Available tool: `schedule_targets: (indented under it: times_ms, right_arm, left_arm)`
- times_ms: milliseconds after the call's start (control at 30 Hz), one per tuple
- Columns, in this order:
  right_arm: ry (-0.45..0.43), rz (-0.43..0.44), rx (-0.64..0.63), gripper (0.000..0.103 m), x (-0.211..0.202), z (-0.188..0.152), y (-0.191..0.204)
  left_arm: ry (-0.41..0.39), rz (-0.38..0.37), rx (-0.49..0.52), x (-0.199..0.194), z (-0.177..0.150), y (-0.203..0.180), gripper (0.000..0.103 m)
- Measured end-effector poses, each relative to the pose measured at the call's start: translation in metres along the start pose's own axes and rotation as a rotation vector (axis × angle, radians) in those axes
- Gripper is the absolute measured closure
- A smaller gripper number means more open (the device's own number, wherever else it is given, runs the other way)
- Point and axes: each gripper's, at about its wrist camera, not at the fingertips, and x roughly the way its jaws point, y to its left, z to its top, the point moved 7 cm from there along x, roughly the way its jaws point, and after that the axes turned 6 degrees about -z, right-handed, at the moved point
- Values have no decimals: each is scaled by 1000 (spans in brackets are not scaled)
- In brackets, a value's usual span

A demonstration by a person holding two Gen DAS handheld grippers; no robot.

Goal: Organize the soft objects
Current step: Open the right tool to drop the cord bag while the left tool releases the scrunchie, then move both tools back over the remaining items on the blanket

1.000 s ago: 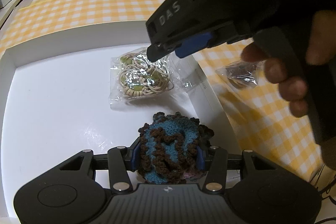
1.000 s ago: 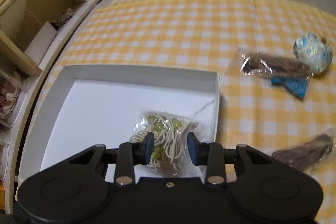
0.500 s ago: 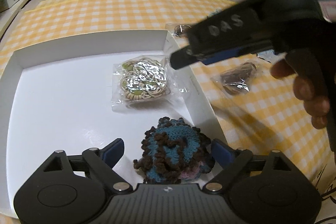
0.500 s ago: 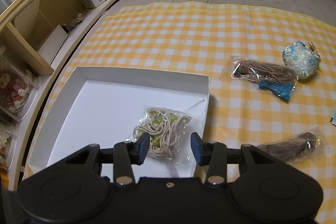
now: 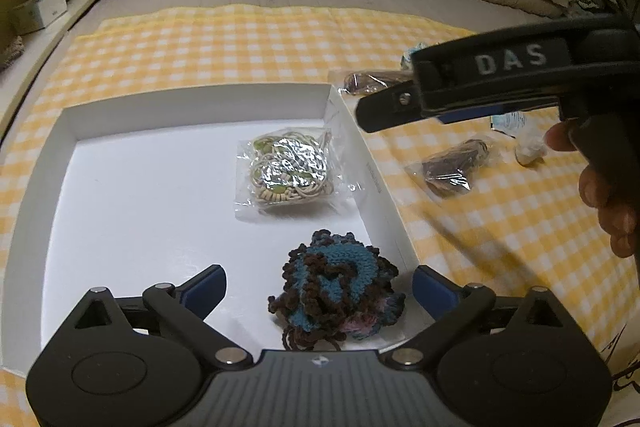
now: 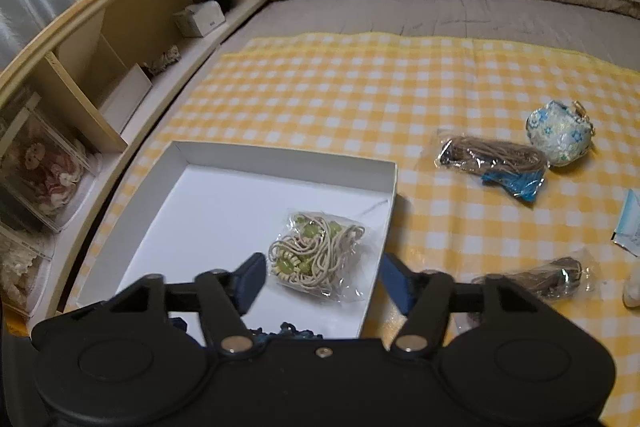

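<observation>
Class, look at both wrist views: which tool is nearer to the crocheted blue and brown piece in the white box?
Left. The left tool brackets the crocheted piece, its jaws opening without touching it. The right tool, jaws also opening, hangs farther back, over the bagged cord bundle.

Black tools [image 5: 318, 289] with blue pads [image 5: 206, 287], one lettered "DAS".

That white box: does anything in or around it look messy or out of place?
Nothing stands out. The box holds a bagged cord bundle and a crocheted piece, both lying flat. Other bags wait on the checked cloth.
</observation>
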Motion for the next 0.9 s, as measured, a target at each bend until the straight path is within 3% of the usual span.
schedule_targets:
  times_ms: [200, 333, 667, 900]
  right_arm:
    - [-60, -21, -25, 4, -19, -2, -4]
    - [-115, -37, -51, 0, -34, -2, -9]
    - [-212, -73, -68, 0, -68, -2, -28]
    - [-254, -109, -46, 0, -86, -4, -58]
  left_arm:
    - [-42, 37, -16, -17, 0, 3, 1]
    - [-88, 55, -25, -32, 4, 3, 0]
    - [-212, 121, -20, -55, 26, 1, 0]
    - [-306, 122, -35, -65, 47, -4, 0]
